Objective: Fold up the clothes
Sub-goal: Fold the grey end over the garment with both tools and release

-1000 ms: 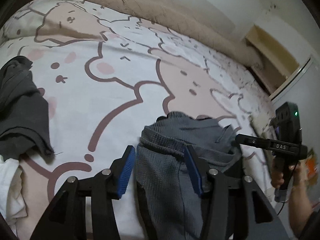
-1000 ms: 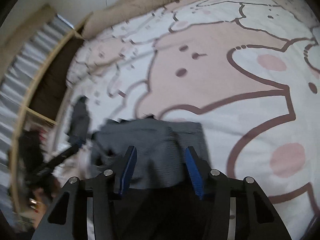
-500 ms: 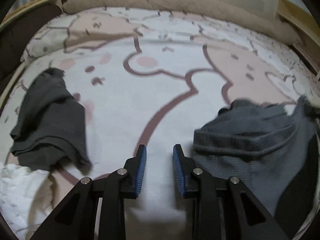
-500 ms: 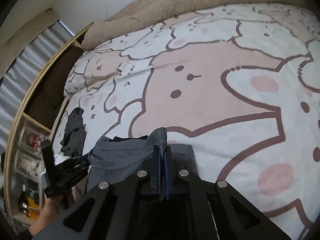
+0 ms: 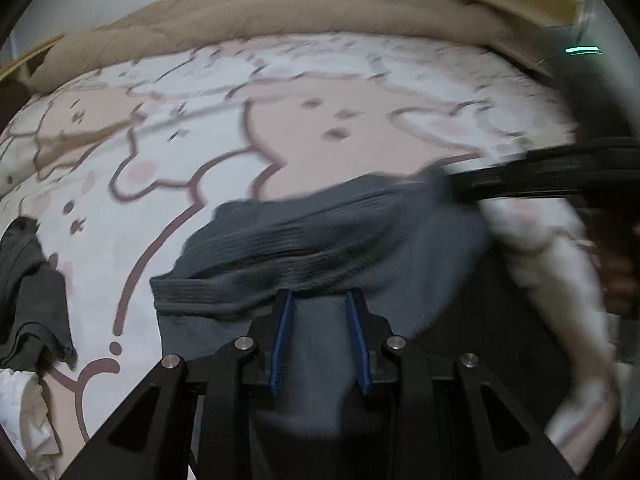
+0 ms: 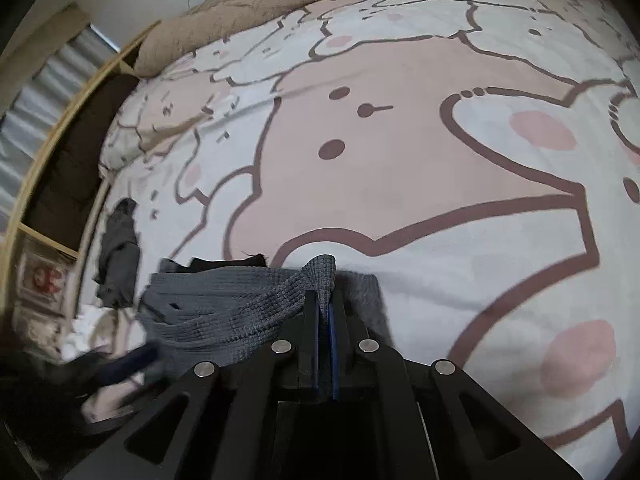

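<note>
From the left wrist, the left gripper [image 5: 320, 340] has its blue pads apart, straddling the near waistband of the grey waffle-knit garment [image 5: 320, 240], which lies bunched on the bed sheet [image 5: 320, 120]; judging by this, the step is securing a second hold, so next the pads should close on that band. A dark garment [image 5: 32, 292] lies far left. From the right wrist, the right gripper [image 6: 325, 320] is clamped on a pinch of the same grey cloth [image 6: 240, 304]. A beige blanket [image 6: 260, 4] edges the far side.
</note>
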